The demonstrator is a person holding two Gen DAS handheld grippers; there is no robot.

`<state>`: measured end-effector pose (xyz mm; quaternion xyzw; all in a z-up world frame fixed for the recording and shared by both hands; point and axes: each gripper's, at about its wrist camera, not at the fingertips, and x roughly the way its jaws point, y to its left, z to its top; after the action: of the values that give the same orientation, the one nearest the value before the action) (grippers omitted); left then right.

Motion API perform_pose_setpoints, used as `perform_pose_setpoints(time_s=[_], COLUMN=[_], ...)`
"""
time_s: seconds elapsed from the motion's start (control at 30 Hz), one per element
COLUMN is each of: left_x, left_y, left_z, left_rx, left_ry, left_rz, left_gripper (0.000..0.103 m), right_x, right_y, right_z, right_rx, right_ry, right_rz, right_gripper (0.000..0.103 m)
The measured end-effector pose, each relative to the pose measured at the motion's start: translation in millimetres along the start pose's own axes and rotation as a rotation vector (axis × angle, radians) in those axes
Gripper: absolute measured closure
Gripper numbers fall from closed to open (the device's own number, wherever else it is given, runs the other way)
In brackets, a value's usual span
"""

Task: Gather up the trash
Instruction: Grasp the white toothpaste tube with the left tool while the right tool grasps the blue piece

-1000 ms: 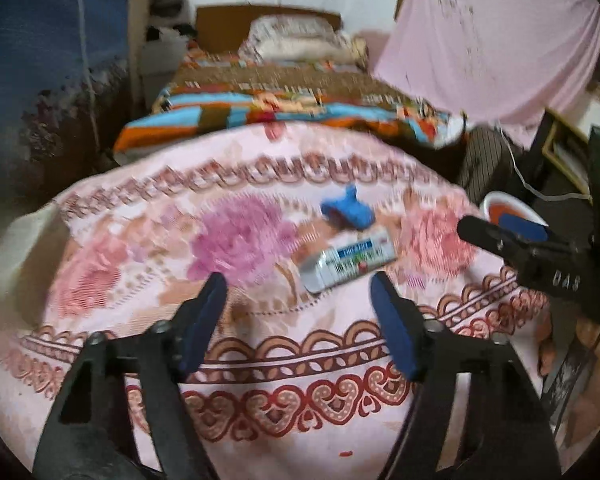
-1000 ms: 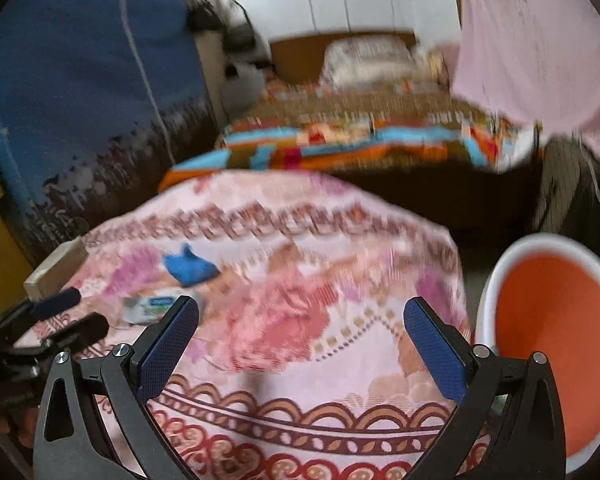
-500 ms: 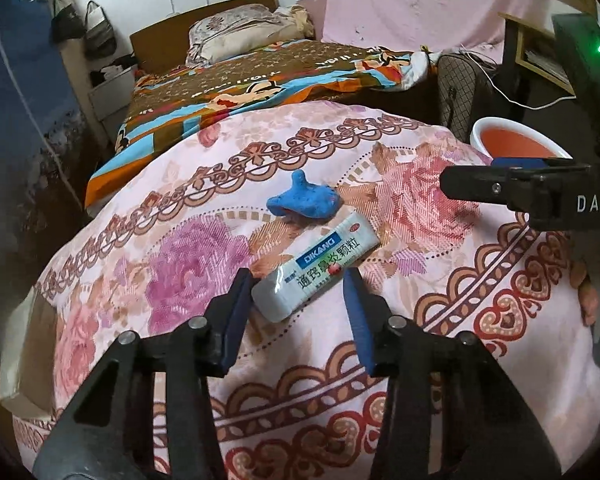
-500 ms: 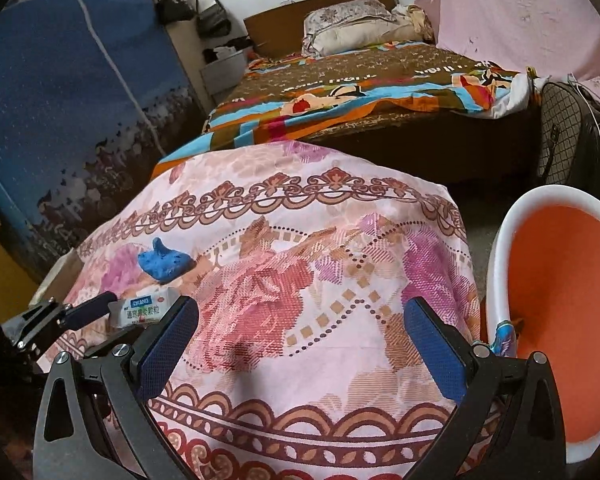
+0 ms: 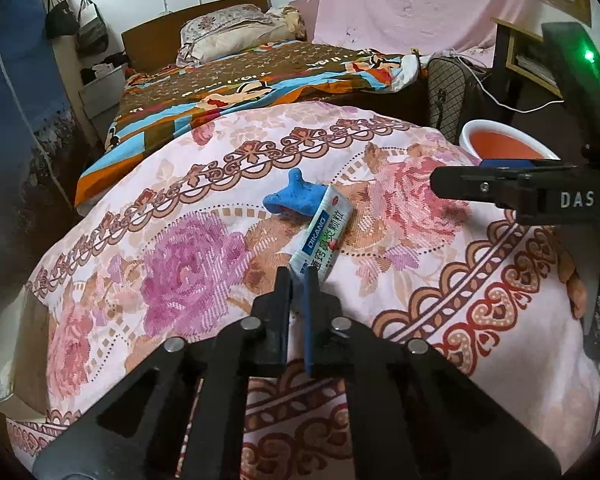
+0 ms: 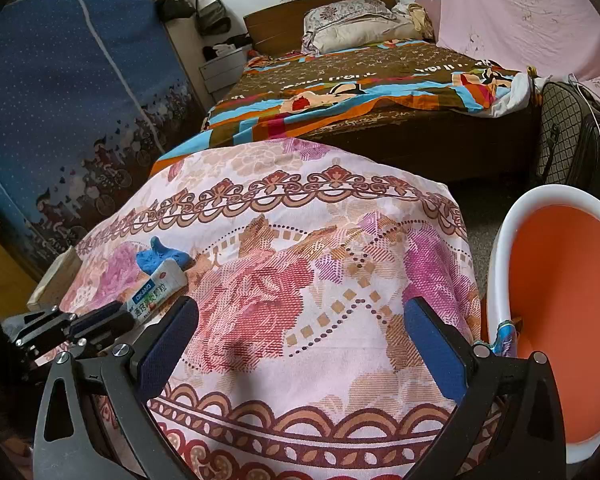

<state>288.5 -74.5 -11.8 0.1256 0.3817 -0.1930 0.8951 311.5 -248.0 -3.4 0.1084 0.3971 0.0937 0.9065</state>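
left gripper [image 5: 299, 280] pinches the near end of the packet [image 5: 323, 235], jaws just closed on it; light, thin and floppy, it needs a firm end grip.

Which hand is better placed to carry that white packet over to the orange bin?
Left. The left gripper is already shut on the packet's near end. The right gripper is open and holds nothing, though it is closer to the bin.
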Motion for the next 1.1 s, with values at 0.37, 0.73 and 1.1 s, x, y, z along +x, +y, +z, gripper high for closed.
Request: perform_pose_setpoints(time_s=[0.37,0.73,1.1], left_x=[-21,-48,-52], left_y=[13,50,72], left_z=[-10,-35,-65], left_rx=[-0.126,-0.396,-0.523], left_ry=[-0.047,-0.072,-0.009], left_rz=[-0.009,-0.017,0.012], left_gripper=[0.103,0.103,0.103], right_x=[2,11,18], right_y=[3,59,75], right_z=[1,5,5], right_rx=[-0.019,-0.213,-0.239], right_ry=[-0.007,-0.039,-0.005], right_rz=[0.028,0.148,0.213], right_gripper=[0.0,0.007,0.027])
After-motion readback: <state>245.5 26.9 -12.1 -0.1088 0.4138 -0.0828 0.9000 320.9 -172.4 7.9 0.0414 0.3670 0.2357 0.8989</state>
